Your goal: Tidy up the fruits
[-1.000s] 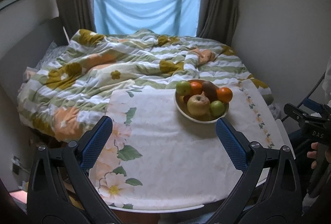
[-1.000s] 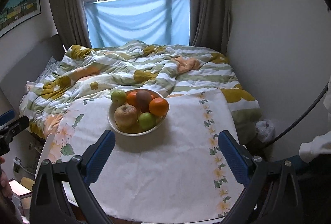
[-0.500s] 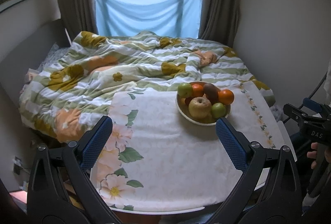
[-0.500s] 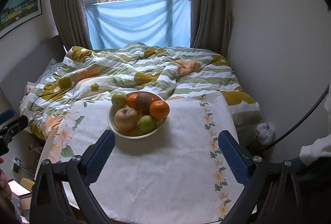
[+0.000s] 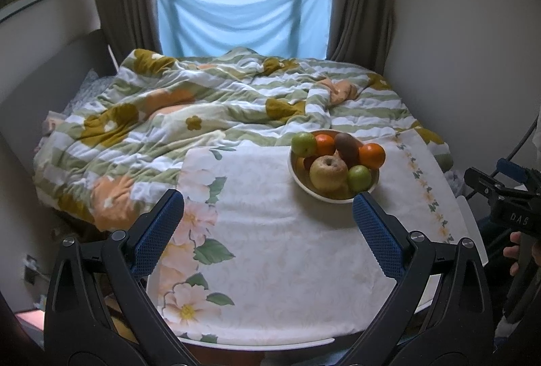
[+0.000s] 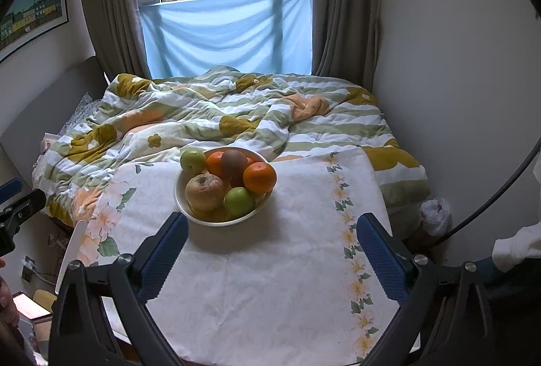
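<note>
A floral cloth (image 5: 287, 251) covers the tabletop (image 5: 473, 230). Behind it lies a bed under a rumpled striped quilt (image 6: 203, 115). Grey curtains (image 6: 341, 10) flank the window.

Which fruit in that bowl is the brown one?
The kiwi, sitting high at the back of the bowl between the two oranges; the other fruits are green, orange or yellowish.

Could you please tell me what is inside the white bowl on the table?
The white bowl holds a yellowish apple, two green apples, two oranges and a brown kiwi; anything beneath is covered.
</note>
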### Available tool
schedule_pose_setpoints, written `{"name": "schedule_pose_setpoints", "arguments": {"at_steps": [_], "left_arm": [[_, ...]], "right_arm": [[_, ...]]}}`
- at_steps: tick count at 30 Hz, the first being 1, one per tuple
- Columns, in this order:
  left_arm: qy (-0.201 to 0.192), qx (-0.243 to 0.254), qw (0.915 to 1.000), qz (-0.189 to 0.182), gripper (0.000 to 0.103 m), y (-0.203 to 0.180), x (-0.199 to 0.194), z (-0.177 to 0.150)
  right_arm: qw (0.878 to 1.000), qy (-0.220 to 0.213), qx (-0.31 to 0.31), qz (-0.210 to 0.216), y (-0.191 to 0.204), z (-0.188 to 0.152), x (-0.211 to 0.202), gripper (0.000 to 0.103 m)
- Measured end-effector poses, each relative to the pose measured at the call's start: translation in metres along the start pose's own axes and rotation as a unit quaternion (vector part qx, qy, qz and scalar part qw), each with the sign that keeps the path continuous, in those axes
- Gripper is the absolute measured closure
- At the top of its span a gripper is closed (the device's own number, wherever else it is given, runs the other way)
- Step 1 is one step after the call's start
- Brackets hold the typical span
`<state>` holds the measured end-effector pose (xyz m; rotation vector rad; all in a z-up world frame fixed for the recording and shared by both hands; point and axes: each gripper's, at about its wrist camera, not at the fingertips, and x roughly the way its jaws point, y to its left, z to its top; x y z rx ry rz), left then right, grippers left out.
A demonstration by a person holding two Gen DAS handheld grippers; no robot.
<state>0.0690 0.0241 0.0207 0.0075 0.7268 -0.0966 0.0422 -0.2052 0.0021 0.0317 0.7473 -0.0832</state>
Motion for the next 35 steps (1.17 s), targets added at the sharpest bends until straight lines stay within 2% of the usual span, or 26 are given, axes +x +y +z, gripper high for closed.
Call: {"name": "schedule_pose_setpoints", "arguments": {"at_steps": [17, 27, 35], "left_arm": [[0.003, -0.007, 1.0, -0.002, 0.0, -0.001, 0.003, -0.003], [-0.002, -0.002, 1.0, 0.009, 0.0, -0.007, 0.0, -0.006], [0.019, -0.01, 0.9996, 0.019, 0.0, -0.007, 0.012, -0.005]], "right_arm": [[1.0, 0.0, -0.001, -0.001, -0.001, 0.0, 0.002, 0.004], [1.0, 0.002, -0.001, 0.001, 0.0, -0.001, 0.003, 0.004], [1.0, 0.014, -0.002, 0.001, -0.003, -0.007, 0.01, 0.004]]}}
